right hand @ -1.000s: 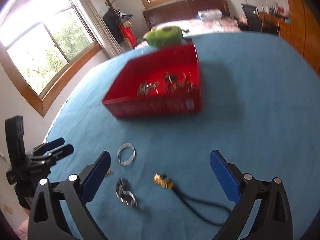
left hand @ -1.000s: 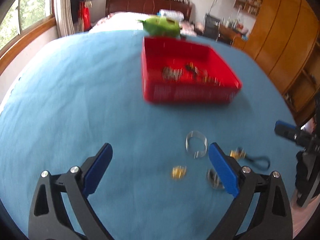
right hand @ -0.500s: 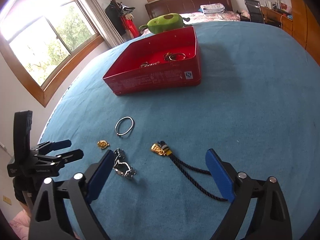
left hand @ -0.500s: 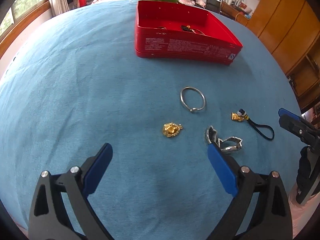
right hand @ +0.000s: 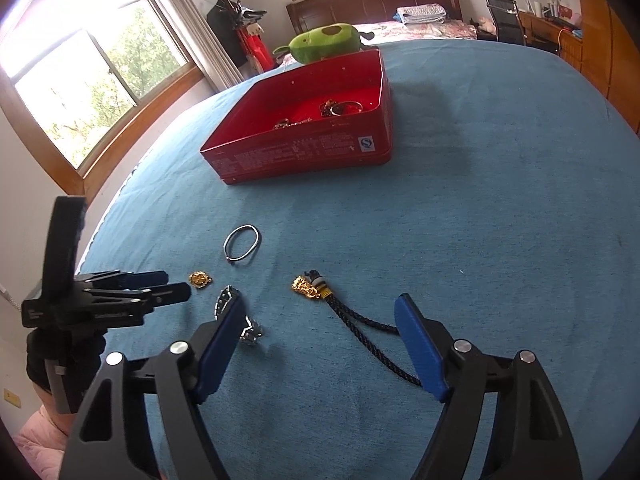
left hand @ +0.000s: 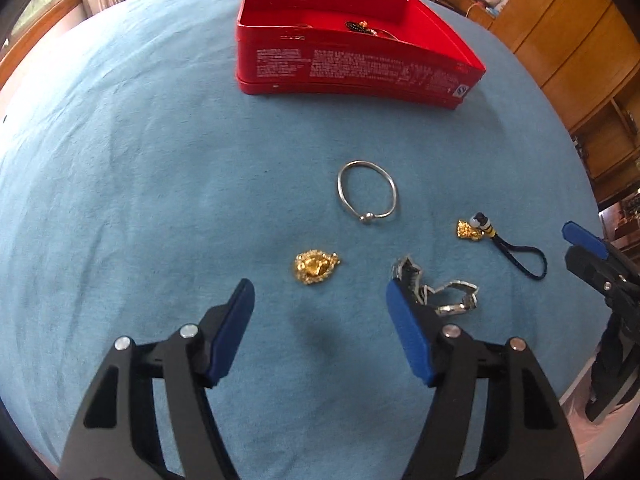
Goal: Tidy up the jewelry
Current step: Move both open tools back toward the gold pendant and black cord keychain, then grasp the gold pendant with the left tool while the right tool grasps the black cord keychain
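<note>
Left hand-held gripper (left hand: 320, 300) released, jaws spread wide, nothing between them; it hovers low over the blue tabletop (left hand: 140, 160). The gold pendant (left hand: 316, 267) lies just beyond the gap between its blue pads (left hand: 408, 336), apart from both. The crumpled silver bracelet (left hand: 440, 292) sits just beside the right pad, partly hidden behind it; contact cannot be told. Farther out, the thin silver bangle (left hand: 367, 196) lies flat, its bead clasp at the near side. To the right, the gold charm on a dark cord (left hand: 470, 229) lies well apart from the bangle. Red tin (left hand: 352, 68) stands at the far side of the tabletop, open, with several jewelry pieces inside. Right hand-held gripper (right hand: 320, 312) also released and wide, holding nothing; the cord (right hand: 368, 328) runs through the space between its pads, and the silver bracelet (right hand: 250, 330) shows just beside its left pad. From this view the red tin (right hand: 304, 152) holds rings and chains near its right wall. A green plush toy (right hand: 328, 42) lies beyond the tin's far edge.
</note>
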`<state>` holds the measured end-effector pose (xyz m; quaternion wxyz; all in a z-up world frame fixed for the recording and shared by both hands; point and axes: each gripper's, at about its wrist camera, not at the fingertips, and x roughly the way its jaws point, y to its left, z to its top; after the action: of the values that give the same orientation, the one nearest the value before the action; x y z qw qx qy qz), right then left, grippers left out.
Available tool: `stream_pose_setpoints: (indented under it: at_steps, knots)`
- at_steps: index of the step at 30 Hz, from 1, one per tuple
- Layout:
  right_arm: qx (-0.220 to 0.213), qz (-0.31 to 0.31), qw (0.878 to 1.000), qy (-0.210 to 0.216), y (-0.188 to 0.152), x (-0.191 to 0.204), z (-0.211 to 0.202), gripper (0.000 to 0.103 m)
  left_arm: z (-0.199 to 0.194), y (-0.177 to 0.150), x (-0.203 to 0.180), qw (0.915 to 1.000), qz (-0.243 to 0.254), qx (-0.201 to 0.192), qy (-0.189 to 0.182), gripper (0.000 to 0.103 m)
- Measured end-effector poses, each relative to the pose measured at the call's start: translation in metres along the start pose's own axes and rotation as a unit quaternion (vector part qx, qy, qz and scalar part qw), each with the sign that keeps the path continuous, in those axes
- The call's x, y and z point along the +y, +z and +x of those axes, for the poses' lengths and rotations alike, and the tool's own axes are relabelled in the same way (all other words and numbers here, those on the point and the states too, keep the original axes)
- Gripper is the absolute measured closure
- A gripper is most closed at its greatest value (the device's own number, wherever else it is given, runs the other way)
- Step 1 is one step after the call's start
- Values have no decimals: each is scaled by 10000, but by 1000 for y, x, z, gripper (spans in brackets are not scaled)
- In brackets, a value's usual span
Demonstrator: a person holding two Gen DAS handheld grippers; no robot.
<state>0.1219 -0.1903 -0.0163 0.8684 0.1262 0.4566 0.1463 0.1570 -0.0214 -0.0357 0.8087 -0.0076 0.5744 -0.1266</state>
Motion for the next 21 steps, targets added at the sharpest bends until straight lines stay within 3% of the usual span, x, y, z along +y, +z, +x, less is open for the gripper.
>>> stream_pose_setpoints:
  at_steps: [16,21]
  knots:
    - [137,-54,9999,-32,2,-1,16,26,26,12,-1,9996,-123,211,-117,56]
    - [175,-61,9998,-41,3,-2,19,27,25,12,0,9996,-136,198,-150,68]
